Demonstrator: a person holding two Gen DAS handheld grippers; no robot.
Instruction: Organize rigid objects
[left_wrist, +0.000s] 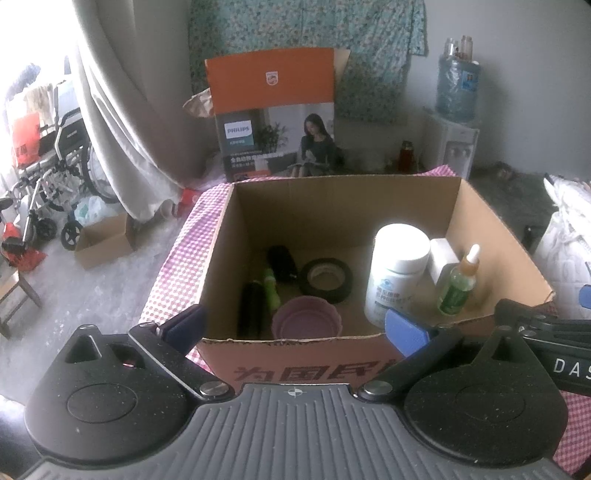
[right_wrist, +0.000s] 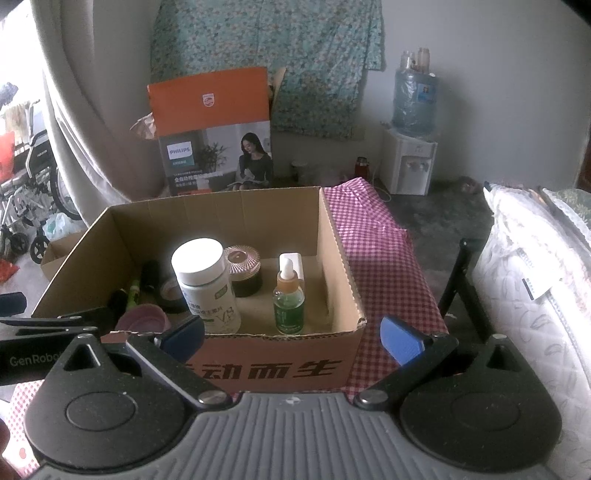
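An open cardboard box stands on a pink checked cloth. Inside it stand a white pill bottle, a green dropper bottle and a small white box. A black tape roll, a purple cup, a green tube and dark tubes lie in it. A ribbed-lid jar stands behind the pill bottle. My left gripper and right gripper are open and empty, just in front of the box.
A Philips carton stands on the floor behind the table. A water dispenser is at the back right, a wheelchair at the far left. White bedding lies to the right, with a black stand beside it.
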